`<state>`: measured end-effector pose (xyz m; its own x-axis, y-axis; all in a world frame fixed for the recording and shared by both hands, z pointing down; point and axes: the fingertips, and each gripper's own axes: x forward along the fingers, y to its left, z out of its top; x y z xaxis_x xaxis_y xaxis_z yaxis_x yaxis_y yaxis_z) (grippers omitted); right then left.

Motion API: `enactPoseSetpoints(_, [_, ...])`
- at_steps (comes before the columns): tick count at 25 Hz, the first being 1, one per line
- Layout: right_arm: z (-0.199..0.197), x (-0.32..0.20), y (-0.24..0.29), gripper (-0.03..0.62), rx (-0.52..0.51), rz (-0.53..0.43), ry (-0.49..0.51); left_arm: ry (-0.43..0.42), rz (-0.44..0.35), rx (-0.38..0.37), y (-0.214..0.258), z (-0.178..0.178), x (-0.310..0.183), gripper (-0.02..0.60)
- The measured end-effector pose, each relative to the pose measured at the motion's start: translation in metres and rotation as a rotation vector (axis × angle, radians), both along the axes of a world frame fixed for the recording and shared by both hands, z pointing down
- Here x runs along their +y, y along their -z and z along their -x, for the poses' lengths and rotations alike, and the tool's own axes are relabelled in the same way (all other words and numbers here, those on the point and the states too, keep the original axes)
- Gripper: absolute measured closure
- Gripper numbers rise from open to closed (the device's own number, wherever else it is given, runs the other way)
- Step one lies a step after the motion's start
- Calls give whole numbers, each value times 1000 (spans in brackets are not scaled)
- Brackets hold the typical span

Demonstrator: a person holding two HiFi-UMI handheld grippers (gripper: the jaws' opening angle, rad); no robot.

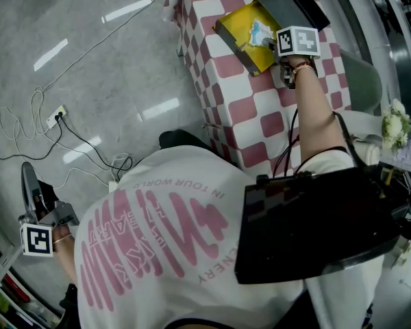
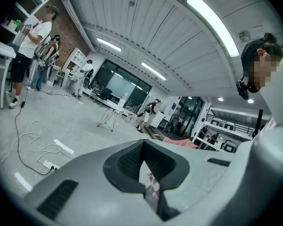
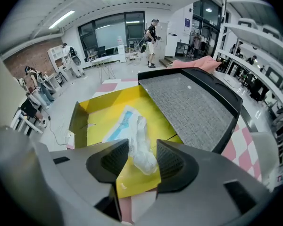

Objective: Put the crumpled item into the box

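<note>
Right hand-held gripper (image 3: 142,161): jaws wide apart, straddling the crumpled item (image 3: 140,147) without clamping it. The item lies inside the open yellow box (image 3: 96,121), with the grey lid (image 3: 193,102) at 2 o'clock. Left hand-held gripper (image 2: 145,168): jaws together, empty, at 8 o'clock in the head view. The box sits on the checked worktop (image 1: 240,108). Cables (image 1: 27,125) trail across the grey floor (image 1: 89,60).

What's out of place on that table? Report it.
Nothing serious. The yellow box sits askew to the checkered cloth's squares, lid open. The crumpled wrapper lies inside it, one end between the open right tongs.
</note>
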<state>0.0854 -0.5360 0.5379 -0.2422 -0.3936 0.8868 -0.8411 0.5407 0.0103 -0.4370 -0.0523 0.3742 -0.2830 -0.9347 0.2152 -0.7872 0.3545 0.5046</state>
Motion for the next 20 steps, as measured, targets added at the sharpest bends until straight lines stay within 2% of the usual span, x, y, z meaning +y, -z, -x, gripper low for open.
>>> enactPoseSetpoints(7, [-3,3,20,420,-19,-85,-42,-21,-20,-3,7,-12,4,574])
enactPoseSetpoints(9, [-5,7,30,486,-20,-125,-65,-47,-25,-28,12,-14,1,574])
enactPoseSetpoints(12, [-14,19,46,539,-47,-185,-127,-123,-43,-74,21,-27,-3,574])
enactPoseSetpoints(14, [-18,30,59,563,-114,-224,-174,-153,-55,-91,25,-34,-2,574])
enactPoseSetpoints(17, [-23,53,89,582,-267,-308,-239,-190,-93,-85,31,-44,0,574])
enactPoseSetpoints(20, [-23,91,125,586,-443,-406,-246,-246,-136,-79,44,-63,2,574])
